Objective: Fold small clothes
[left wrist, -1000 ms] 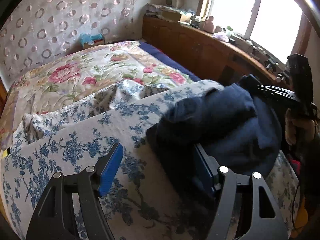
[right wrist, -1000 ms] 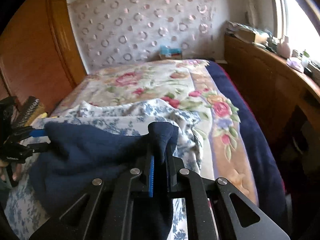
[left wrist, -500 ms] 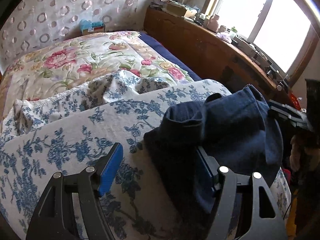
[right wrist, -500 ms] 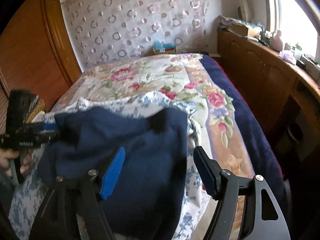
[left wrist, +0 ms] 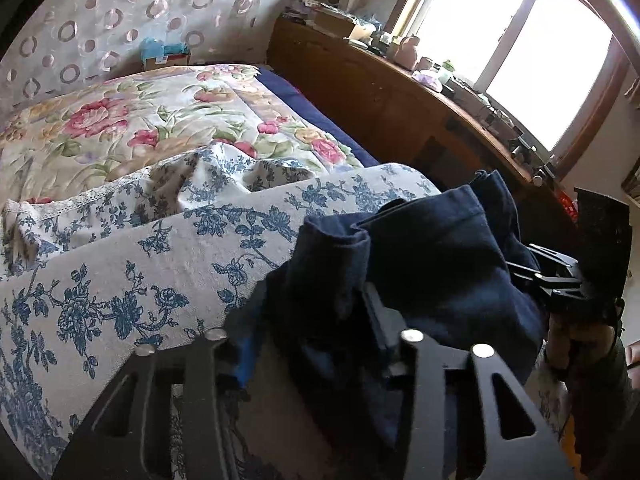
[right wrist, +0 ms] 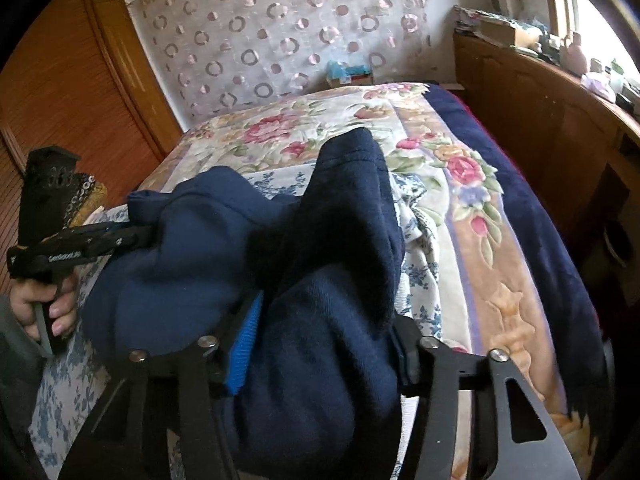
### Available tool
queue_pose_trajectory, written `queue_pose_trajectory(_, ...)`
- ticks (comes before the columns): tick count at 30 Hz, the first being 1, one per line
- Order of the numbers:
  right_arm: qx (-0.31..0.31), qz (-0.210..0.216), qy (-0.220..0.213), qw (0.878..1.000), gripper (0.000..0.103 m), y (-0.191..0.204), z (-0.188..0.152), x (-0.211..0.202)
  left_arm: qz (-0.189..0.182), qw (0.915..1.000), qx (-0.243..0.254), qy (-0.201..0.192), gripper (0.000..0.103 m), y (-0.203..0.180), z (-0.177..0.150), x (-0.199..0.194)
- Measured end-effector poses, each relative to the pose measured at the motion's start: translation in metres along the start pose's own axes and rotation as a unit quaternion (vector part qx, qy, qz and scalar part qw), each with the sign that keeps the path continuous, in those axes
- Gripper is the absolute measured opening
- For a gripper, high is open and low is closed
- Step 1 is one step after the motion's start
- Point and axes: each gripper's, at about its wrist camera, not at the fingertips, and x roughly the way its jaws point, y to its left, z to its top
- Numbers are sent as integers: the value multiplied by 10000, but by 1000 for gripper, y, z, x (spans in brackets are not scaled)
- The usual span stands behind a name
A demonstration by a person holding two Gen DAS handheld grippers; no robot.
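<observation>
1. The left gripper (left wrist: 308,344) grasps the near edge of the navy garment (left wrist: 432,264).
2. The right gripper (right wrist: 324,340) is clamped on a bunched fold of that garment (raised above the blue-flowered cloth (left wrist: 132,280)).
3. Beyond the garment lies the floral bedspread (right wrist: 400,128).

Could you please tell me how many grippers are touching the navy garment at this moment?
2. The left gripper closes on the navy garment at its left edge; the right gripper straddles a bunched fold at its right. Contact under the folds is hidden.
</observation>
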Motion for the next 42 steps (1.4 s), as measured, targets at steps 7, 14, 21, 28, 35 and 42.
queue_pose_trajectory(7, -256, 178, -291, 9991, 21, 5, -3, -13, -43, 9995, 164, -272, 17, -18, -1, -27)
queue_pose_trajectory(14, -816, 270, -836, 9928, 21, 46, 21, -47, 319, 9926, 517, -1047, 16, -40, -8, -105)
queue_pose_trajectory(21, -1635, 792, -1030, 9779, 21, 120, 56, -41, 944, 9810, 357, -1656, 16, -6, -30, -192)
queue_pose_trajectory(28, -2614, 1429, -945, 9499, 21, 226, 96, -3, 1849, 9584, -172, -2169, 16, 54, -80, -271)
queue_pose_trajectory(35, -3664, 1930, -664, 9078, 21, 335, 145, 52, 2694, 9228, -959, -2583, 16, 104, -149, -318)
queue_pose_trajectory(42, -4452, 2185, -468, 8671, 21, 418, 175, 114, 2997, 8912, -1744, -2923, 15, 137, -203, -330)
